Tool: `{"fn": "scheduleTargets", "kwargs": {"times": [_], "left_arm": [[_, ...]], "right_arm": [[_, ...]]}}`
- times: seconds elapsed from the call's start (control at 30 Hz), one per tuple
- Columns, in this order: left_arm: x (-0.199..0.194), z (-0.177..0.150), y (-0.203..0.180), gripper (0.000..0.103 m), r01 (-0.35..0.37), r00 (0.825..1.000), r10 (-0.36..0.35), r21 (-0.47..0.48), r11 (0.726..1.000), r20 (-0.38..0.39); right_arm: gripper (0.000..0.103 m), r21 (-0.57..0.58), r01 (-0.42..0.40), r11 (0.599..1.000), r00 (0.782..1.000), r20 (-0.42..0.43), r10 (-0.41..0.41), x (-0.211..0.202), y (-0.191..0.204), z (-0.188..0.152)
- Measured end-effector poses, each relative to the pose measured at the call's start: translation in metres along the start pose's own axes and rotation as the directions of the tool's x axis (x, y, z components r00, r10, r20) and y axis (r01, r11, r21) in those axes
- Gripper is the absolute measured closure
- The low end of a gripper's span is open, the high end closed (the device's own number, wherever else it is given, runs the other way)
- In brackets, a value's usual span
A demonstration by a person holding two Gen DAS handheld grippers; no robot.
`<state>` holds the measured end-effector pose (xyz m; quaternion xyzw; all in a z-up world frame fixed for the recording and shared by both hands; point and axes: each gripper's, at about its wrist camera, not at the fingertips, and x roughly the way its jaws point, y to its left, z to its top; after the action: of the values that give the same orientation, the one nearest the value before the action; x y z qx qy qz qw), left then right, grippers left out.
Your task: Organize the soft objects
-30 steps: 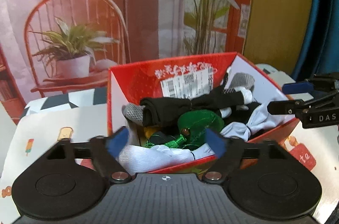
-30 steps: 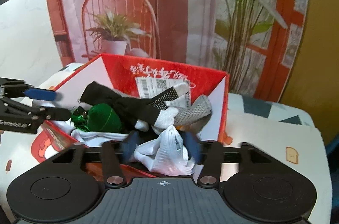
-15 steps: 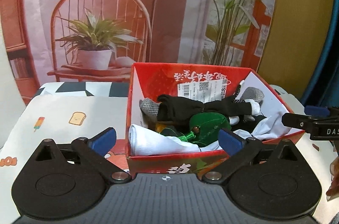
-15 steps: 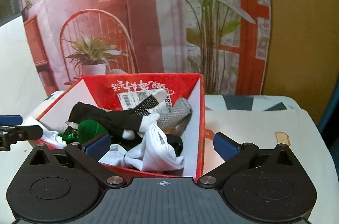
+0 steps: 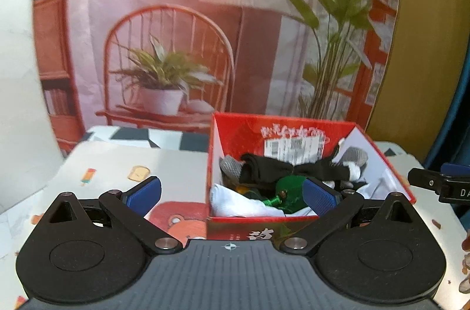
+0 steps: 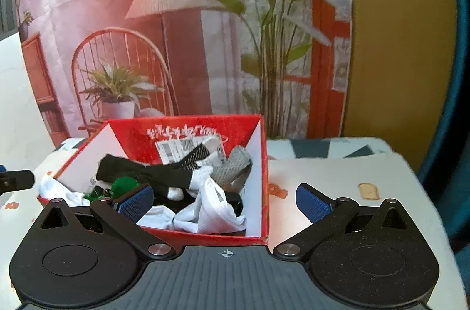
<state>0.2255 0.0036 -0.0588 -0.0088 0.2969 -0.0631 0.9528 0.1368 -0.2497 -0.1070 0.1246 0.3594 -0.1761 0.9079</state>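
Red box point(image 5: 296, 222) near table's point(image 5: 123, 163) back edge, stuffed w/ soft stuff: black sock point(image 6: 147, 173), white socks point(image 6: 211, 210), grey mesh piece point(image 6: 235, 166), green plush point(image 5: 289, 188). Left gripper point(image 5: 232, 194) & right gripper point(image 6: 224, 200) both spread wide, nothing gripped.

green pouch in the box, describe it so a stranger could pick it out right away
Find the red box on the patterned table. Among its socks, the green pouch lies near the left wall, under the black sock. It is the only green item, with a shiny tassel.
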Motion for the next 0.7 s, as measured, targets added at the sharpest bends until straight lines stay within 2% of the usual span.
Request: {"fn": "scheduleTargets", "kwargs": {"times": [0.2,0.4,0.53,0.6,0.7], "left_arm": [[-0.054,0.008,-0.005,0.000,-0.061,0.996,0.059,0.028,0.998,0.062],[-0.110,0.022,-0.009,0.000,-0.044,0.993,0.039,0.043,0.998,0.111],[-0.147,0.030,-0.012,0.000,-0.044,0.990,0.034,0.066,0.997,0.137],[-0.165,0.031,-0.014,0.000,-0.063,0.988,0.053,0.071,0.995,0.142],[-0.190,0.030,-0.014,0.000,-0.049,0.986,0.038,0.059,0.997,0.164]], "right_arm": [[0.000,0.008,0.005,1.000,0.999,0.040,-0.005,-0.046,0.010,0.014],[0.000,-0.017,0.040,0.999,0.993,0.112,-0.038,-0.105,0.024,0.028],[0.000,-0.012,0.015,1.000,0.985,0.171,-0.013,-0.153,0.030,0.032],[0.000,-0.003,0.022,1.000,0.981,0.191,-0.021,-0.177,0.035,0.034],[0.000,-0.007,0.028,1.000,0.978,0.205,-0.026,-0.205,0.041,0.034]]}}
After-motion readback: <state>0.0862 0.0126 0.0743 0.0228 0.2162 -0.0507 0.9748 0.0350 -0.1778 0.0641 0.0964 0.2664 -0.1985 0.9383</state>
